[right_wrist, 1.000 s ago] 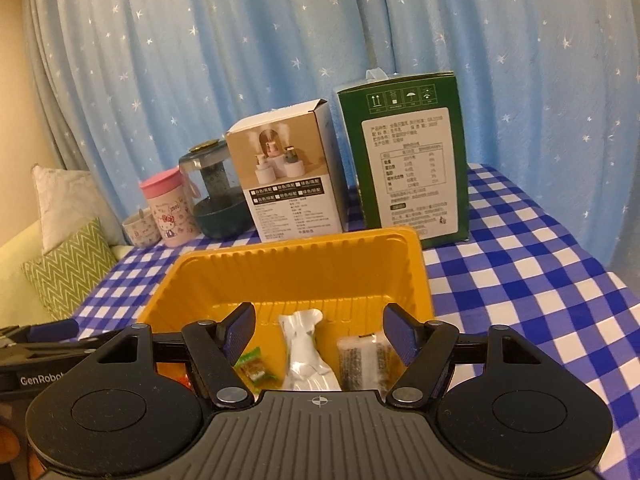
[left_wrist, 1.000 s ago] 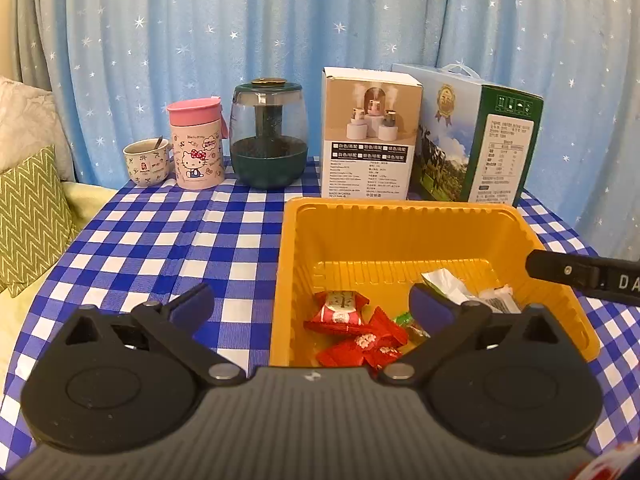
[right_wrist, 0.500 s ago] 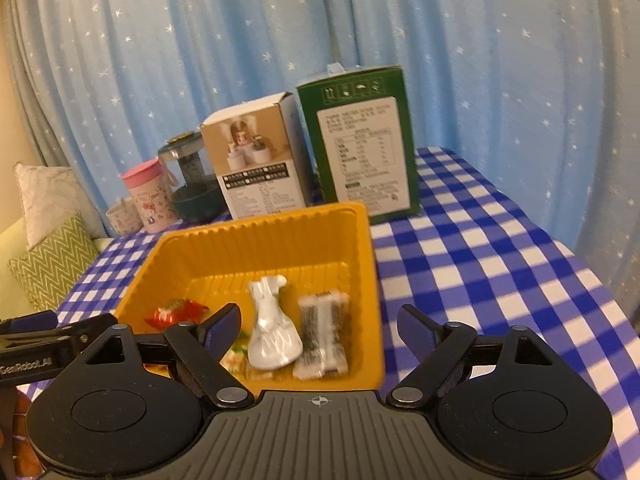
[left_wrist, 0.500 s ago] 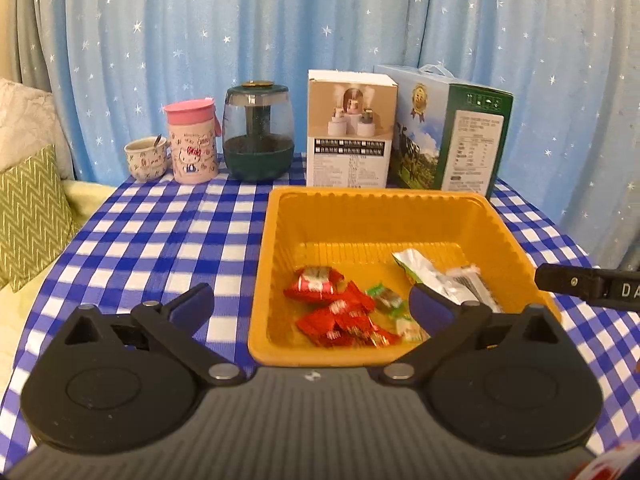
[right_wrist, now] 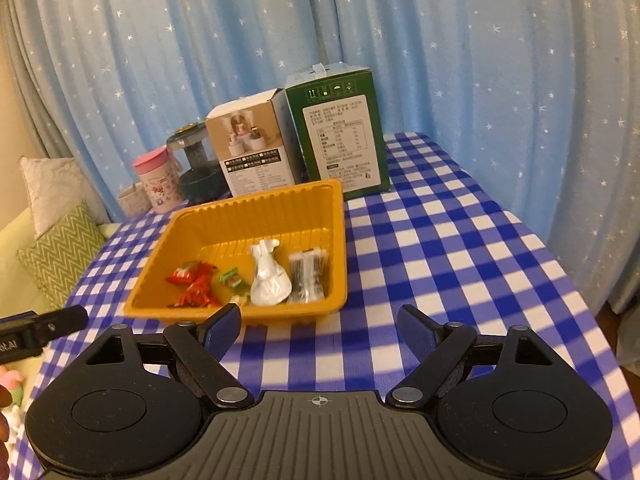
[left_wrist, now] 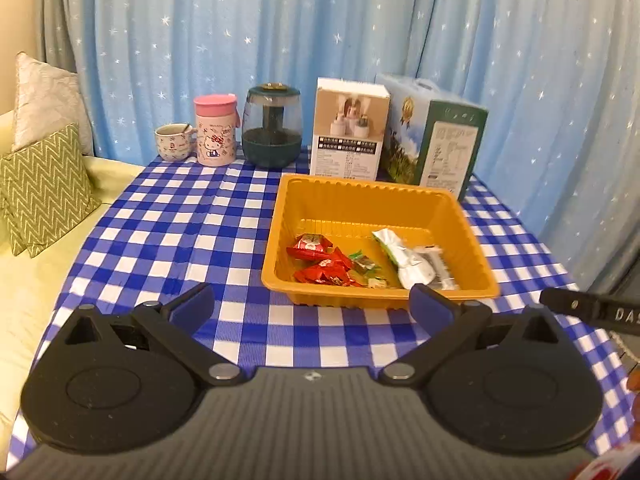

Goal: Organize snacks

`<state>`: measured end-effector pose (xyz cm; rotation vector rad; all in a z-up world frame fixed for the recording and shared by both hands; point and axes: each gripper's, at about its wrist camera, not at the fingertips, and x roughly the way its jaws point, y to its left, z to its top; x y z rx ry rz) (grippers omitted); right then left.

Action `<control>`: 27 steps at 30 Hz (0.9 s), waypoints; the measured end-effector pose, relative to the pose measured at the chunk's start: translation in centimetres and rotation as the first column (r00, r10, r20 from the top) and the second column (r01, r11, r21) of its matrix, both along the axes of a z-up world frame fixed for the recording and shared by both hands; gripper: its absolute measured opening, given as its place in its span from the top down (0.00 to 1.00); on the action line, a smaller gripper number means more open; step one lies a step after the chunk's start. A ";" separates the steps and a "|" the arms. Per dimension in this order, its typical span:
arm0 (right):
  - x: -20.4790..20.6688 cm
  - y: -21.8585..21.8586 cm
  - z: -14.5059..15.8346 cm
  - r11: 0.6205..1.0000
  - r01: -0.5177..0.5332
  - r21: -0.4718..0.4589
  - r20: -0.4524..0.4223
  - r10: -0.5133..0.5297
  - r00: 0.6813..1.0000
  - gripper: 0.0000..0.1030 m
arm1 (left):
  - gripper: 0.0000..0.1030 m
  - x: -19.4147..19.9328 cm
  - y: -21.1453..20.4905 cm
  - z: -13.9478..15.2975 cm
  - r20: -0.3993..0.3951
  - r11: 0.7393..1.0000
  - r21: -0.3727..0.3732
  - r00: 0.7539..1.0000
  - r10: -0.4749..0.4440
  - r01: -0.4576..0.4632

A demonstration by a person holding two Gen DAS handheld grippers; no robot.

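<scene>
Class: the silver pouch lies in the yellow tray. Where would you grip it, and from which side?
Grip the silver pouch at its narrow neck, the end toward the tray's far wall, coming from above. It lies flat among other snacks, the tray walls block a side approach, and the wide end looks too broad to pinch.

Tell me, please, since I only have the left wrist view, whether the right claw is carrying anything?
Observer: No. The right claw is open, and only tablecloth shows between its fingers.
Operator: Thank you. What is half hidden behind the silver pouch in the tray?
Observer: A clear packet with dark contents. It lies flat beside the pouch, near the tray's right wall.
Operator: Is any snack lying on the cloth to the right of the tray?
Observer: I see none there, only the blue and white checks.
</scene>
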<state>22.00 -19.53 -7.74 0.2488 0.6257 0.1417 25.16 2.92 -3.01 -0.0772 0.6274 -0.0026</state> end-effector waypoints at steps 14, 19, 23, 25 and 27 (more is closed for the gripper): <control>-12.2 1.2 4.3 0.999 -0.032 -0.017 0.003 0.032 0.999 0.17 | 0.00 -12.3 -1.5 4.6 0.009 0.999 0.016 1.000 0.028 -0.028; -16.2 1.0 5.1 0.999 -0.030 -0.024 -0.002 0.030 1.000 0.17 | 0.00 -16.1 -2.3 5.5 0.012 0.999 0.032 0.999 0.038 -0.038; -19.0 1.0 5.9 0.998 -0.041 -0.052 0.009 0.041 0.999 0.17 | 0.00 -18.5 -3.0 6.2 0.014 0.999 0.027 0.999 0.031 -0.032; -20.5 1.1 6.3 0.995 -0.062 -0.079 0.024 0.064 0.998 0.17 | 0.00 -19.3 -3.4 6.5 0.019 0.999 0.036 1.000 0.024 -0.024; -21.7 1.2 6.3 0.992 -0.067 -0.103 0.029 0.070 0.997 0.17 | 0.00 -20.1 -3.8 6.6 0.019 0.999 0.051 1.000 0.019 -0.020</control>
